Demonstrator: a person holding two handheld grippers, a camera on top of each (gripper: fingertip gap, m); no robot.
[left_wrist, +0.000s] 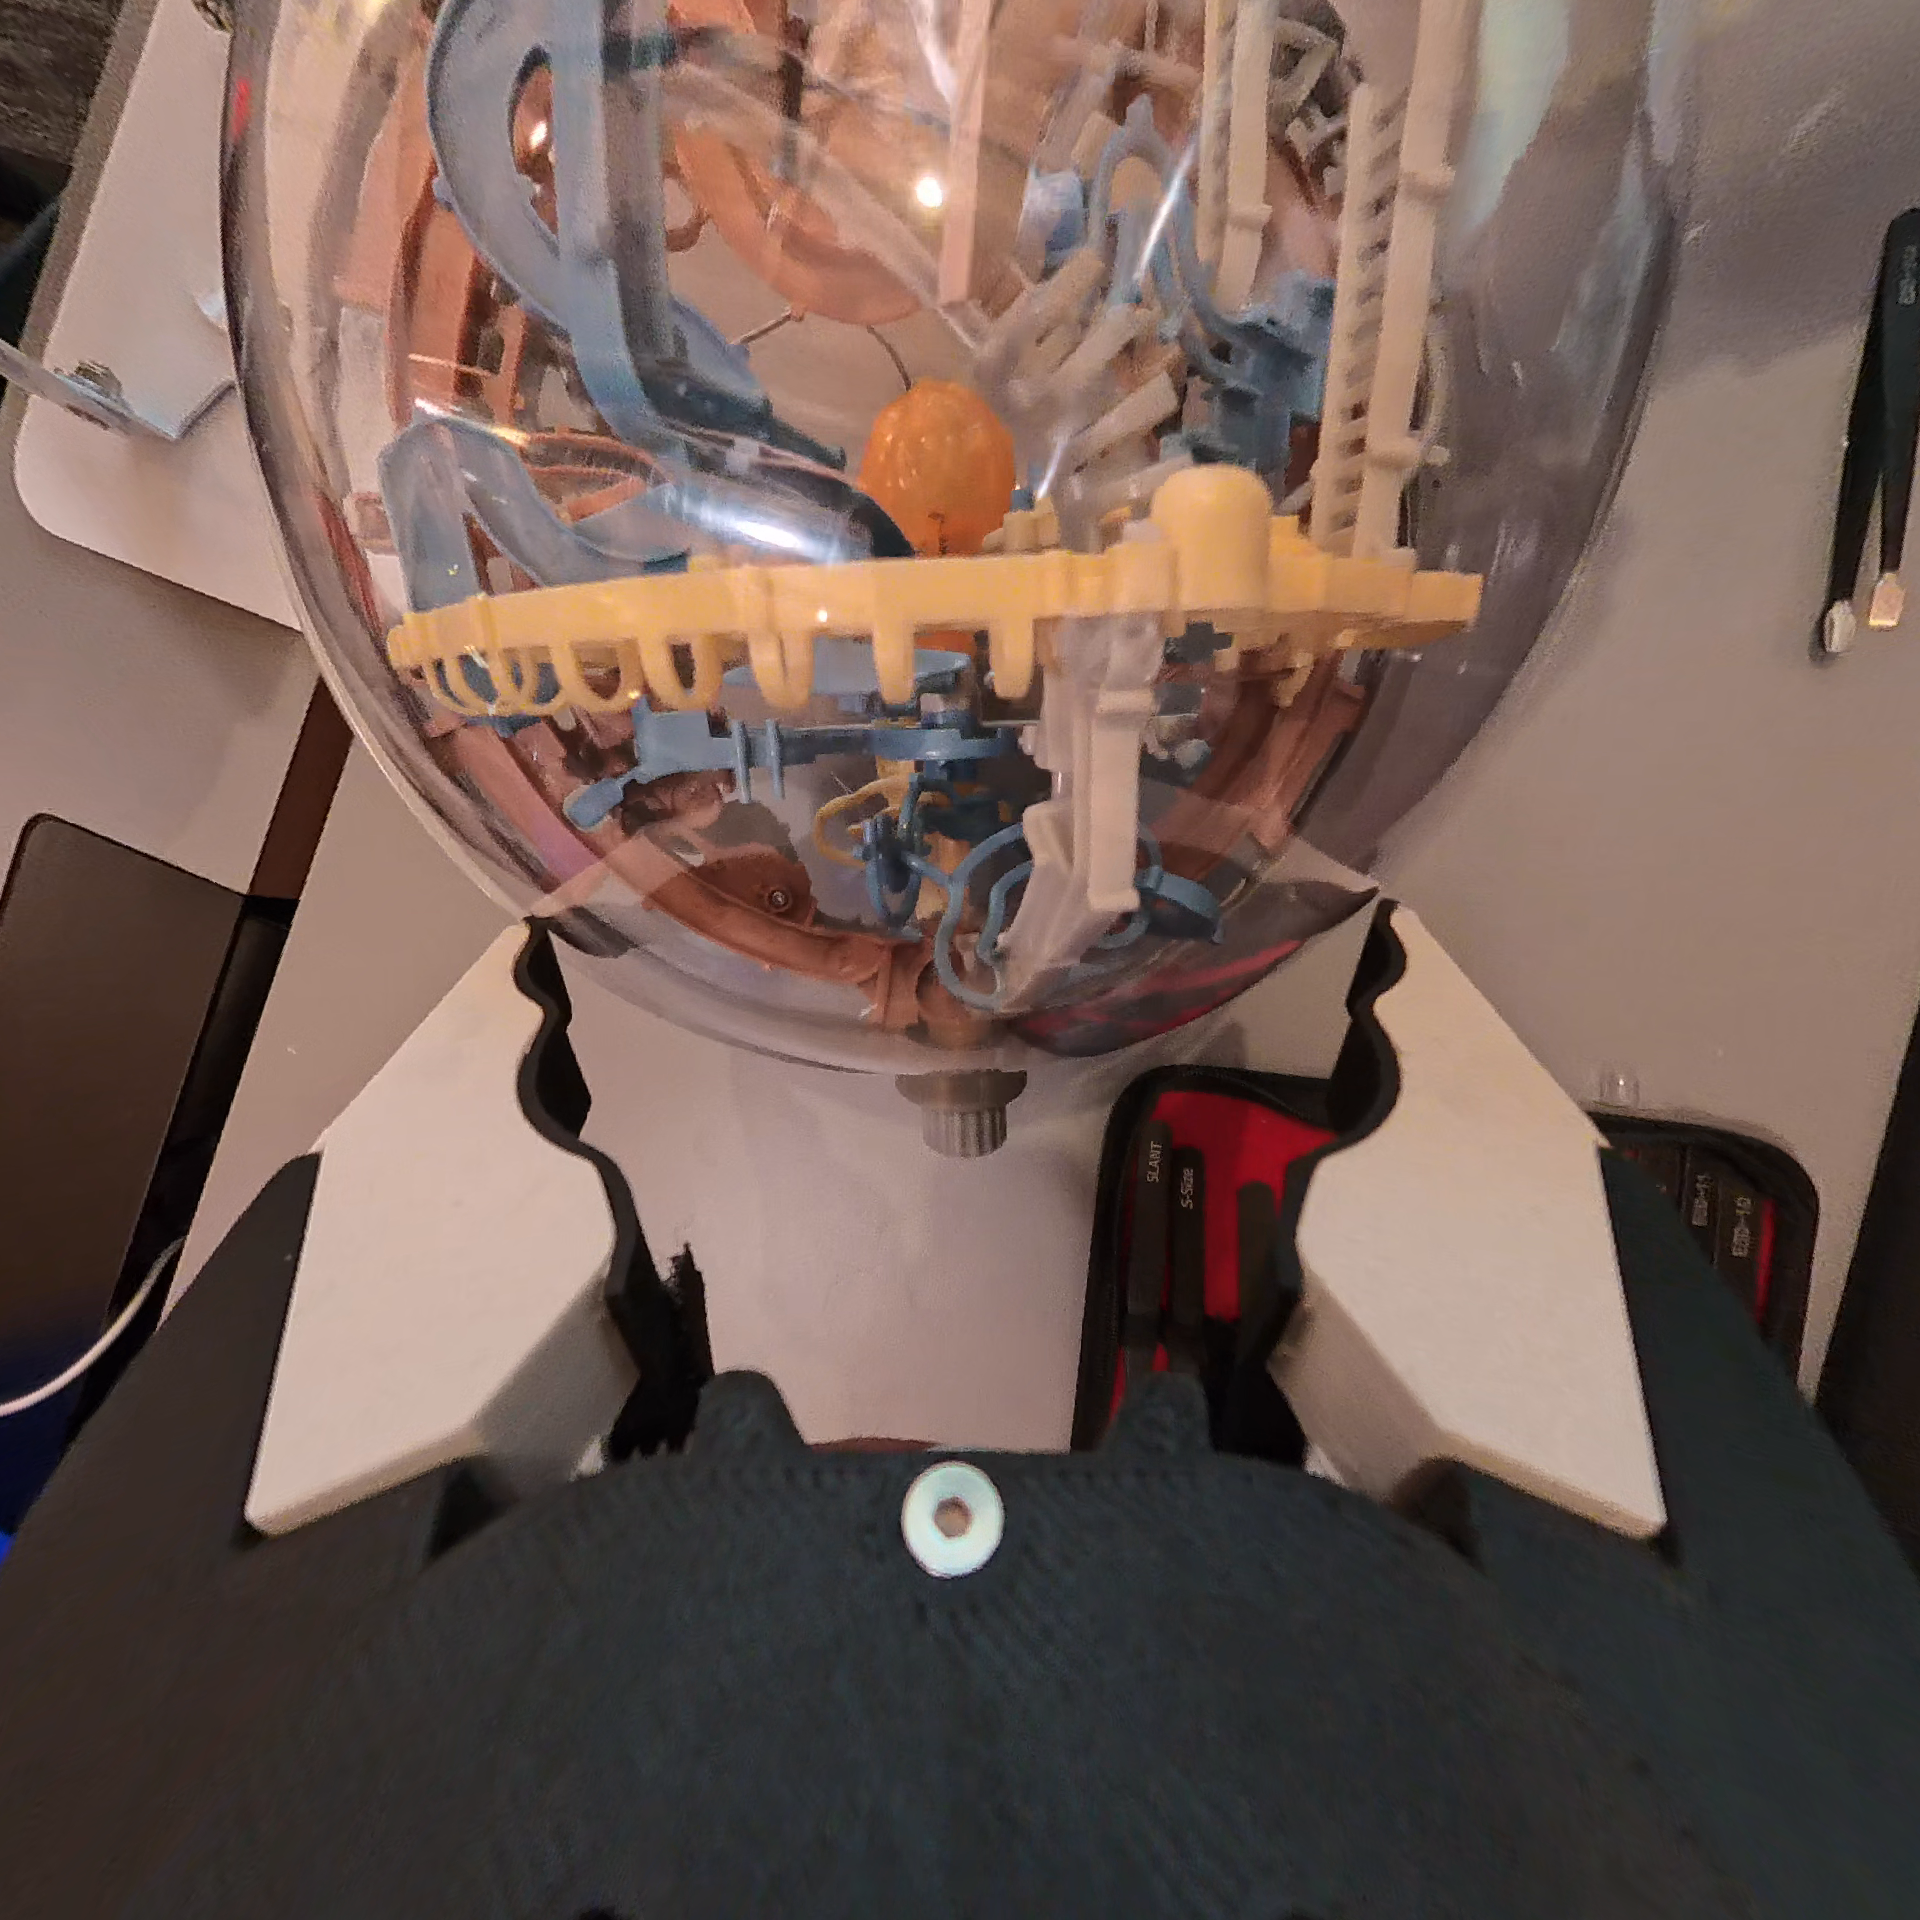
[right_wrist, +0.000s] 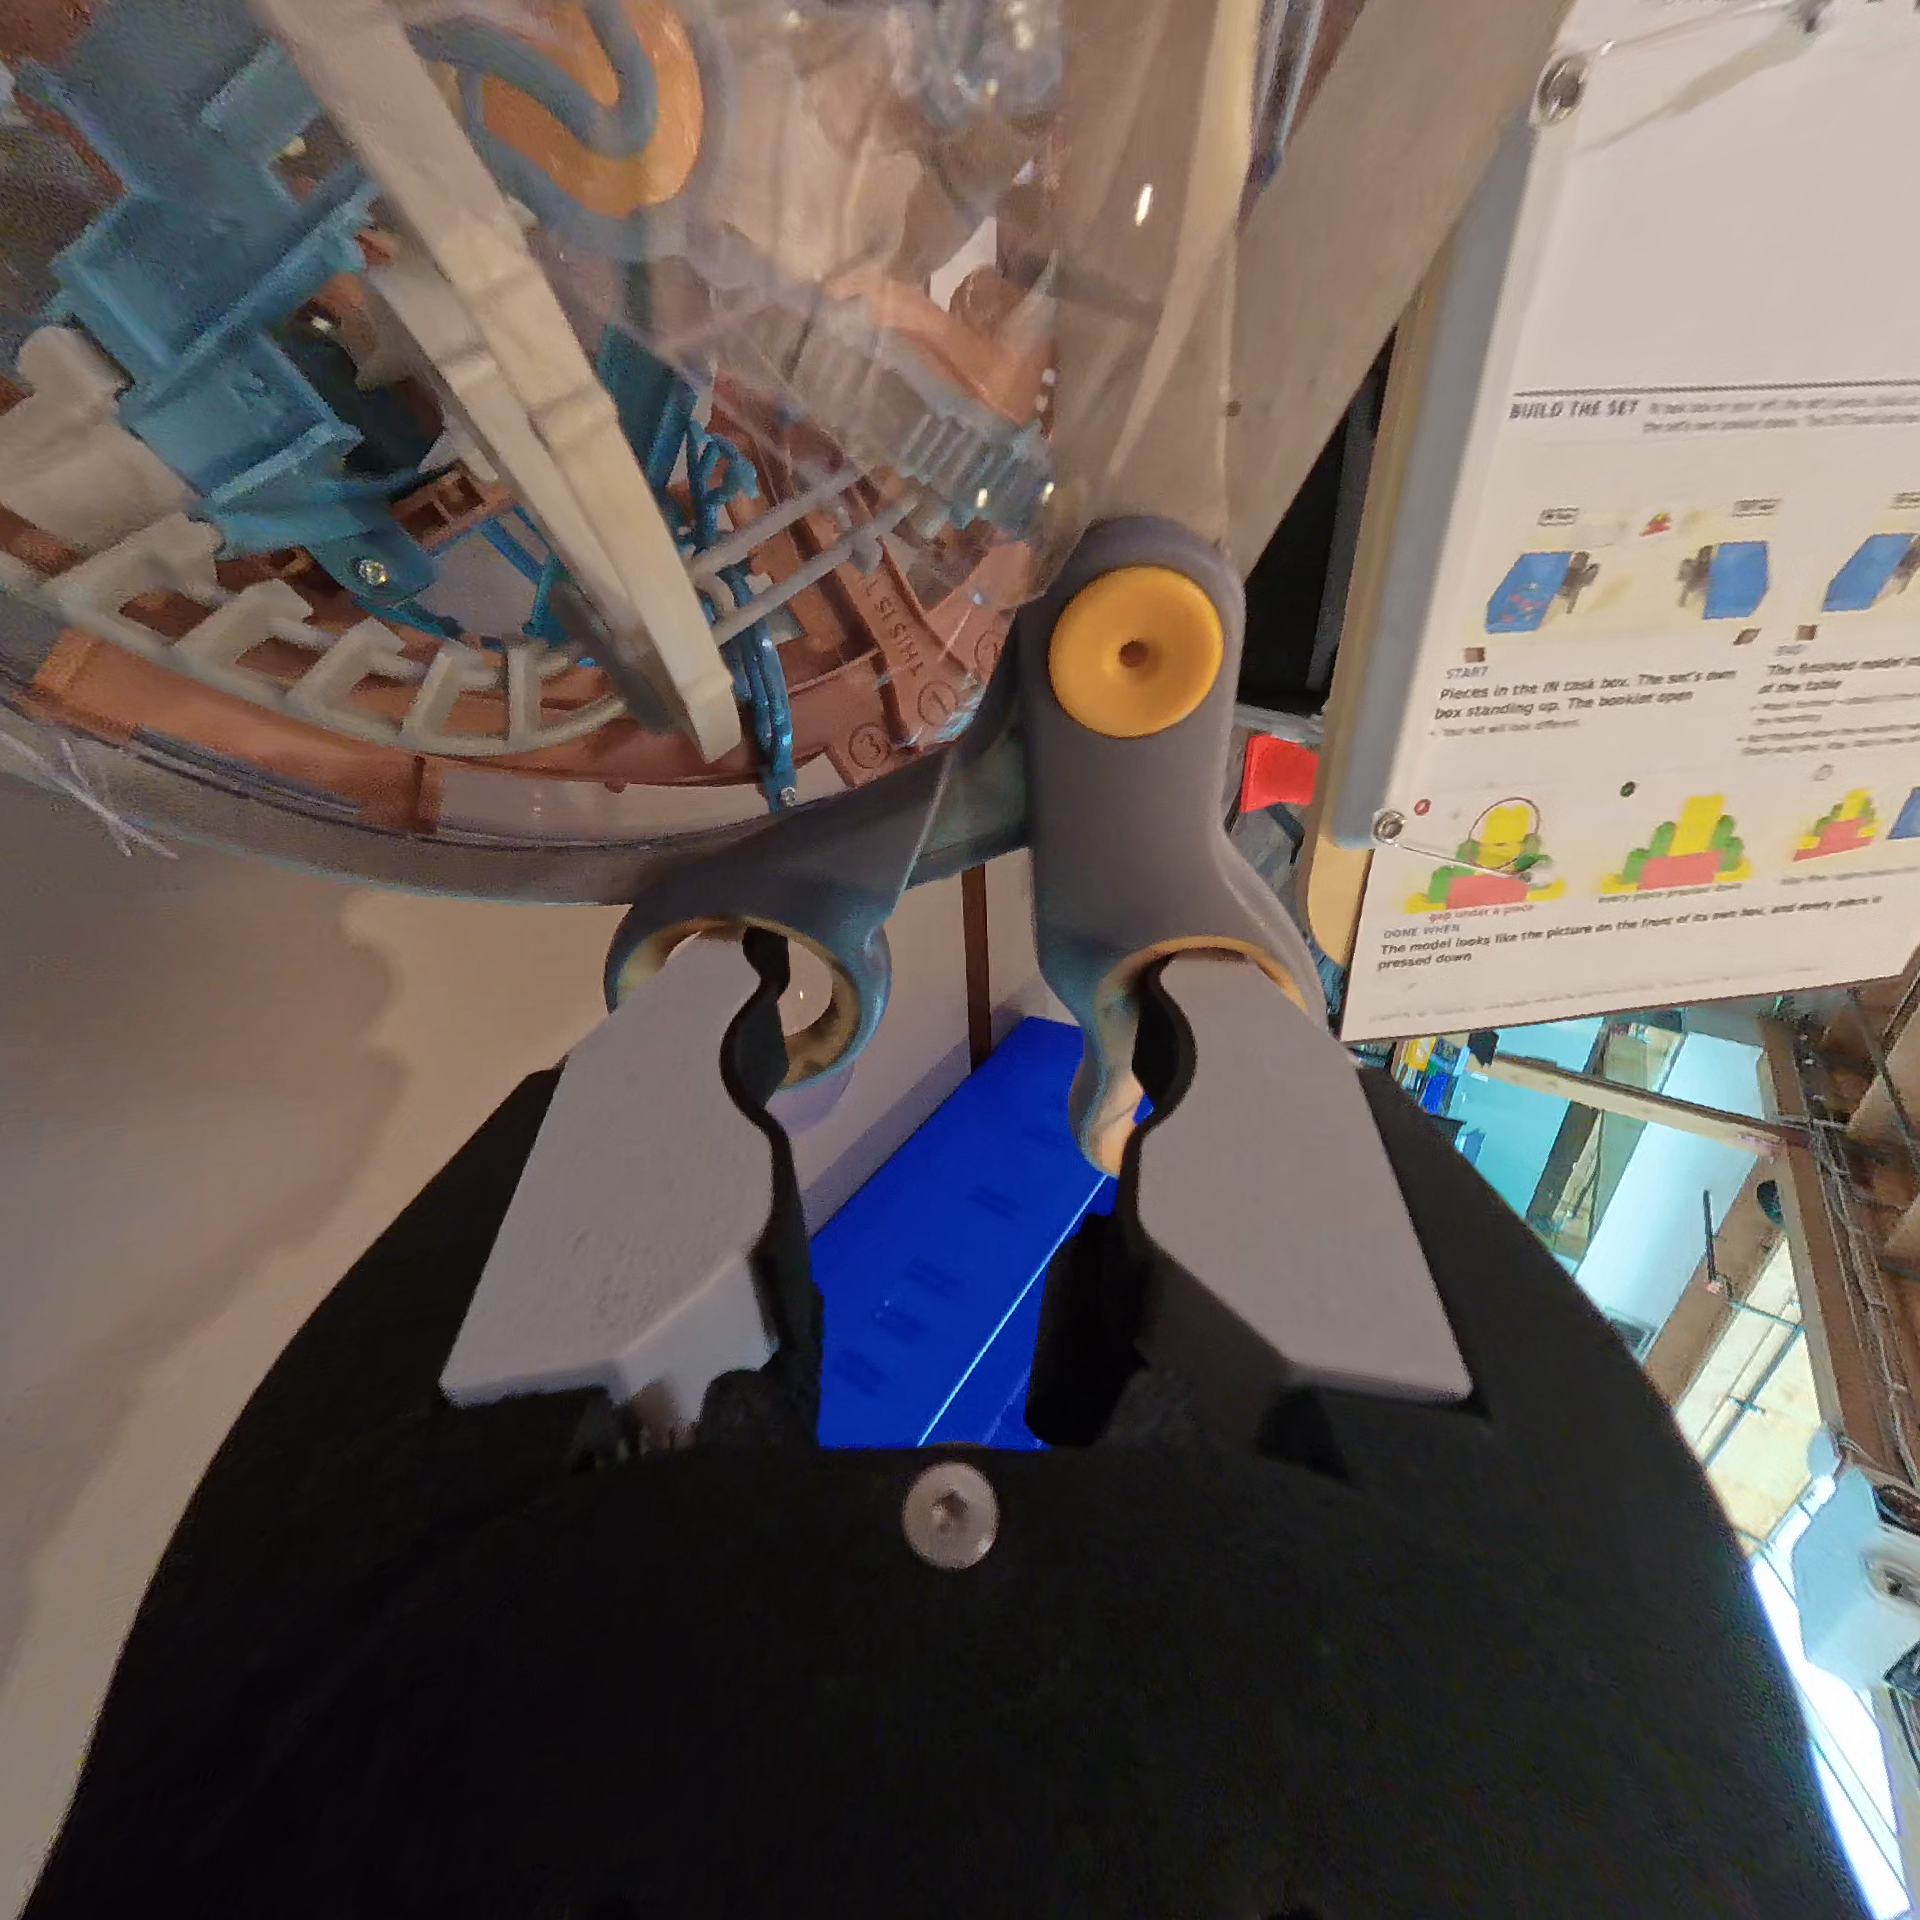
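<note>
My left gripper (left_wrist: 961, 956) is shut on a clear plastic maze ball (left_wrist: 935, 468) and holds it above the pale table (left_wrist: 790, 1247). Its white fingertips (left_wrist: 488, 1039) press the ball's lower sides. Inside the ball are blue, brown and cream tracks and an orange piece. A small metal knob (left_wrist: 961, 1117) sticks out under it. My right gripper (right_wrist: 961, 977) holds grey scissors with a yellow pivot (right_wrist: 1132, 655). Its grey fingertips (right_wrist: 665, 1039) sit inside the two handle loops. The scissors lie against the edge of the maze ball (right_wrist: 416, 468), and their blades are blurred.
Black tweezers (left_wrist: 1881, 447) lie at the right. An open black case with red lining (left_wrist: 1195, 1195) lies under the gripper. A dark slab (left_wrist: 104, 1039) is at the left. A blue box (right_wrist: 956, 1247) lies below the right gripper, and an instruction board (right_wrist: 1662, 520) stands at the right. Tip to tip, the grippers are about 20 cm apart.
</note>
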